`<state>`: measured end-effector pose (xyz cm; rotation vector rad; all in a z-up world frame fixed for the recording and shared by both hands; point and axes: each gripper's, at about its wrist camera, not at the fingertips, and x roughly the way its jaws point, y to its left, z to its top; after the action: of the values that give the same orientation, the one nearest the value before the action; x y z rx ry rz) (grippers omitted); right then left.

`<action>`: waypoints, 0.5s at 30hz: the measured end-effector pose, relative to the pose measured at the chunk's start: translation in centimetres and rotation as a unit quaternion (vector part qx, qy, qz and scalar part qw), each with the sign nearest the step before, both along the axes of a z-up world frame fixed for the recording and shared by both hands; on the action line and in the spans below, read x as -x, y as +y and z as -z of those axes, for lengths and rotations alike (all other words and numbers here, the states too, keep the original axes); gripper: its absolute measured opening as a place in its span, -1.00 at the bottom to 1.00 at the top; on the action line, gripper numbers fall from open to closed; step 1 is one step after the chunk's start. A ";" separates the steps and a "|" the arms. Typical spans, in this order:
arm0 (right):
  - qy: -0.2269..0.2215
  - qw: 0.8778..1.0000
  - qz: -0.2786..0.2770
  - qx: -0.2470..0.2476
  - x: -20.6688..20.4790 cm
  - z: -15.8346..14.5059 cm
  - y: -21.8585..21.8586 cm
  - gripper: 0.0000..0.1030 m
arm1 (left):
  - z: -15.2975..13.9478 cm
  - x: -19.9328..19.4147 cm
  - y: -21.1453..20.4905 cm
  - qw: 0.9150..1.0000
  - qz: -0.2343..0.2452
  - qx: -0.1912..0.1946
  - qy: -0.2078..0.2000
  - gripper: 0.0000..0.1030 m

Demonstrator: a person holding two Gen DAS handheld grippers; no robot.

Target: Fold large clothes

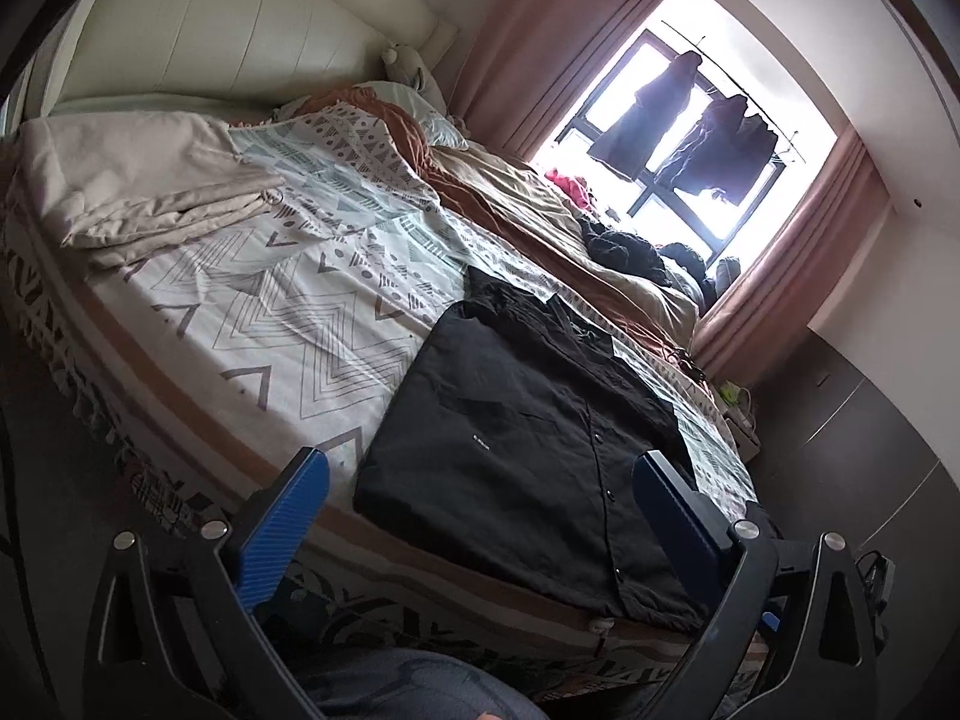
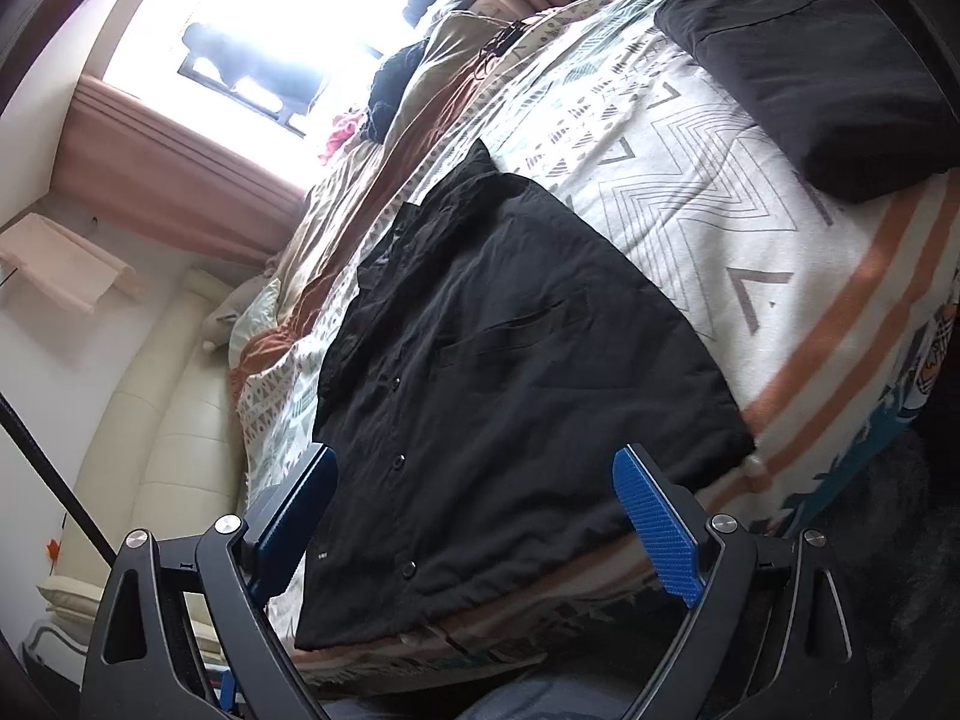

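The bedroom was lit from a bright window (image 1: 708, 138) with pink curtains (image 1: 528, 42); a bed (image 1: 252, 312) under a zigzag-patterned cover carried everything. Toward its far left corner lay a folded beige sheet (image 1: 150, 192); a rumpled tan and rust quilt (image 1: 510, 192) ran along the window side; near the front edge lay the black shirt (image 1: 528, 420), buttoned, already narrowed to a rectangle, its collar pointing away toward the quilt and its hem hanging just over the front edge, so its long axis ran front to back.

The left gripper (image 1: 483, 492) hovered off the front edge, tilted downward, its blue pads spread wide with nothing between them; the shirt's hem lay just ahead, slightly to the right of centre. The right gripper (image 2: 474, 492) was likewise wide apart and empty, aimed down at the hem, the button row just inside its left pad. A second dark folded garment (image 2: 816, 78) sat toward the right corner. Both hands seemed about equally near the hem; the next fold probably asked each to take one hem corner.
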<state>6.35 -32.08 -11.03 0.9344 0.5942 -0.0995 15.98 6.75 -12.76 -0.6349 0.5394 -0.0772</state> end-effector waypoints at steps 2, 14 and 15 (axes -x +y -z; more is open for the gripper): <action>-0.006 1.000 0.000 0.000 0.9 -0.2 -0.4 0.80 | 0.5 0.2 0.8 1.000 0.004 0.012 0.013 1.00; 0.010 1.000 -0.004 0.012 3.1 1.7 -3.0 0.80 | 3.6 -1.1 2.4 0.996 0.058 0.058 0.045 0.99; 0.012 1.000 -0.005 0.014 3.1 1.9 -3.2 0.80 | 3.9 -1.4 2.5 0.995 0.060 0.061 0.049 0.99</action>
<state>3.21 -35.25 -12.91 0.9035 0.6180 -0.1106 17.34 9.21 -16.65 -0.7274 0.6708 -0.1948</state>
